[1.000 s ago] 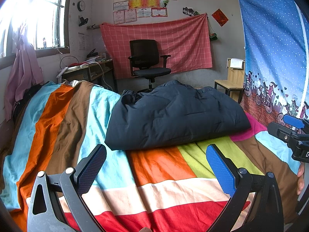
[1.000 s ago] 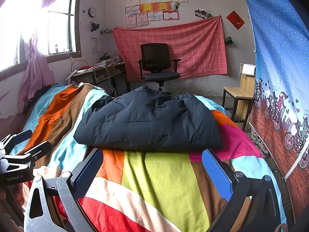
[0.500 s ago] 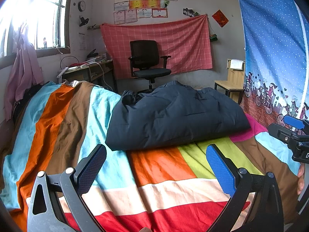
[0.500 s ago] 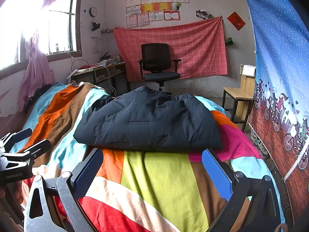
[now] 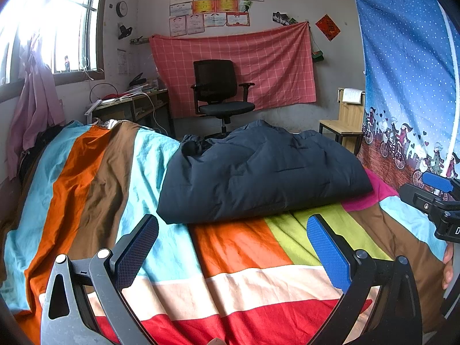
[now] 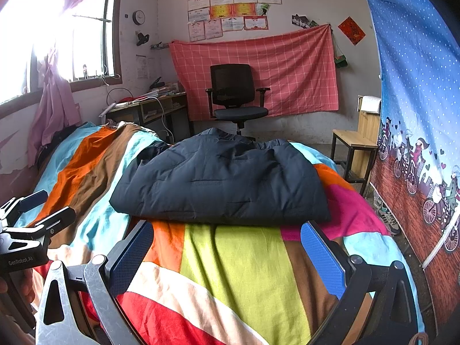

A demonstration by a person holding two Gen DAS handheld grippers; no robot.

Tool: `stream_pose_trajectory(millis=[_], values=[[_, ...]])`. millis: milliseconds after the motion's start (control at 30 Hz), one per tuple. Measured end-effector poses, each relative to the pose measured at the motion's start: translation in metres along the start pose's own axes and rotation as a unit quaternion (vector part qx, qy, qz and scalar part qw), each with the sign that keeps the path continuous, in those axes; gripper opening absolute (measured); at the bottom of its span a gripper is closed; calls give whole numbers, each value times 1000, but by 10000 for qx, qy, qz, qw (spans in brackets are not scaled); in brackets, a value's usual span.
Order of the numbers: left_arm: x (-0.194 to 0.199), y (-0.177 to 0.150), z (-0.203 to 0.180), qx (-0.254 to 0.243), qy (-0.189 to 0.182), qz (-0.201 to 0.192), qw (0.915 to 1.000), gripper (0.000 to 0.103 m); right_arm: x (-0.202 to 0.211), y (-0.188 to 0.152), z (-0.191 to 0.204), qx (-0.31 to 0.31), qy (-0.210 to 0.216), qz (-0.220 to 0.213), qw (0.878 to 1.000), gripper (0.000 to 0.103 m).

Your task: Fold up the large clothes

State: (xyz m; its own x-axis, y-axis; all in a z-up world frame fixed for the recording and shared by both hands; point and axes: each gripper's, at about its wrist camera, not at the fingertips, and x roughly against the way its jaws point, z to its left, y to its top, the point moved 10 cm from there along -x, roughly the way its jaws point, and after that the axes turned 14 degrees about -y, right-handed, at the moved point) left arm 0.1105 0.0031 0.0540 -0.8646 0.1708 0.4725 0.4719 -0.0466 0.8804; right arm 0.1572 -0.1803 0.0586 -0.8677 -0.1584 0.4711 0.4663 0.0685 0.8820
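Note:
A dark navy padded jacket (image 5: 258, 172) lies folded into a thick bundle on the striped bedspread (image 5: 235, 258); it also shows in the right wrist view (image 6: 221, 184). My left gripper (image 5: 233, 247) is open and empty, held above the bedspread in front of the jacket, apart from it. My right gripper (image 6: 227, 250) is open and empty too, just short of the jacket's near edge. Each gripper shows at the edge of the other's view, the right one (image 5: 437, 198) and the left one (image 6: 28, 224).
A black office chair (image 6: 235, 97) stands beyond the bed's far end by a red checked cloth (image 6: 258, 69). A desk (image 6: 149, 109) is at the back left under the window. A wooden chair (image 6: 356, 146) and a blue curtain (image 6: 417, 115) are on the right.

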Motion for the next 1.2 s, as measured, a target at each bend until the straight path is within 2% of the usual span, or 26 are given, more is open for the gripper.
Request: stream_pose_trajectory(millis=[667, 867, 1200], values=[[0, -1, 2, 35, -69, 50, 10000, 101, 0, 0, -1, -2, 7, 0, 10000, 103], [1, -3, 5, -91, 106, 105, 9998, 101, 0, 0, -1, 1, 10, -3, 10000, 103], [1, -6, 10, -106, 71, 131, 9998, 101, 0, 0, -1, 2, 10, 0, 10000, 103]])
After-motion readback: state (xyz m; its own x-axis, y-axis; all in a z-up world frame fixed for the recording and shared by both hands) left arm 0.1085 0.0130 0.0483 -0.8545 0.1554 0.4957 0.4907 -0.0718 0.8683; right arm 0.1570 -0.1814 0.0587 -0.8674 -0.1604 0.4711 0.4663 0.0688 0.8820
